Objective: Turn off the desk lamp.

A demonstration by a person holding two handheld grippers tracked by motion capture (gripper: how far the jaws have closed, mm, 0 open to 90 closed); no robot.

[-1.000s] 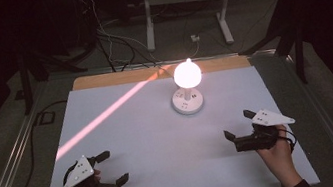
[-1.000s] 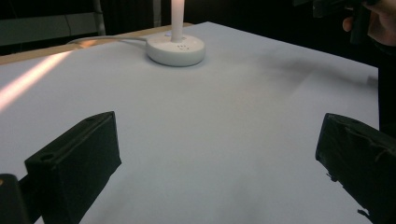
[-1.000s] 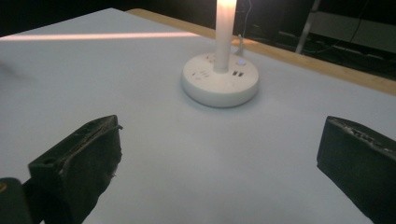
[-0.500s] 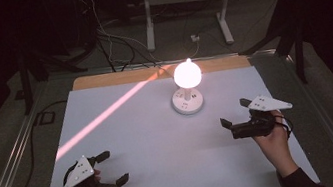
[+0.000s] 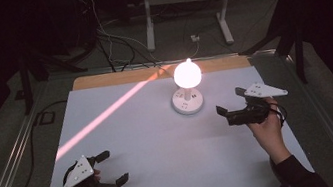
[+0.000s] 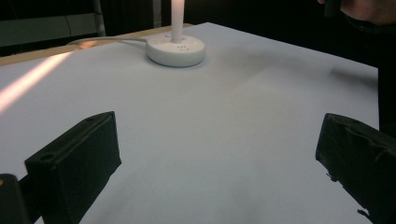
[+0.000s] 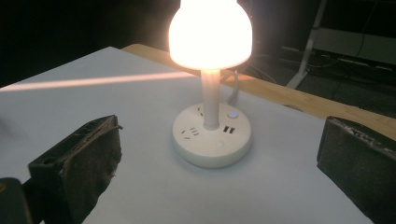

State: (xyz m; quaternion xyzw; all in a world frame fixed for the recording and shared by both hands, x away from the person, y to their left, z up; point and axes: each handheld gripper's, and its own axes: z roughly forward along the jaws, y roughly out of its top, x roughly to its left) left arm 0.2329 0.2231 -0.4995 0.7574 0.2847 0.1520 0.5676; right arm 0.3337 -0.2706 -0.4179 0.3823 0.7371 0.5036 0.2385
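Note:
A small white lamp [image 5: 186, 75] glows at the back middle of the white table [image 5: 163, 149]. Its round base [image 7: 212, 136] carries sockets and a lit blue button [image 7: 232, 115]. My right gripper [image 5: 229, 103] is held open above the table, just right of the lamp base, jaws pointing at it. In the right gripper view [image 7: 219, 158] the base lies between and beyond the jaws. My left gripper [image 5: 113, 167] rests open near the front left corner, nothing between its jaws. The left gripper view [image 6: 219, 154] shows the lamp base [image 6: 176, 49] far off.
A pink streak of light [image 5: 107, 115] crosses the table from the lamp toward the left edge. A wooden strip [image 5: 116, 78] runs along the back edge. Cables [image 5: 112, 51] and a metal stand [image 5: 180, 0] lie on the dark floor behind.
My right gripper has risen and moved forward and left toward the lamp base. The left gripper has stayed where it was.

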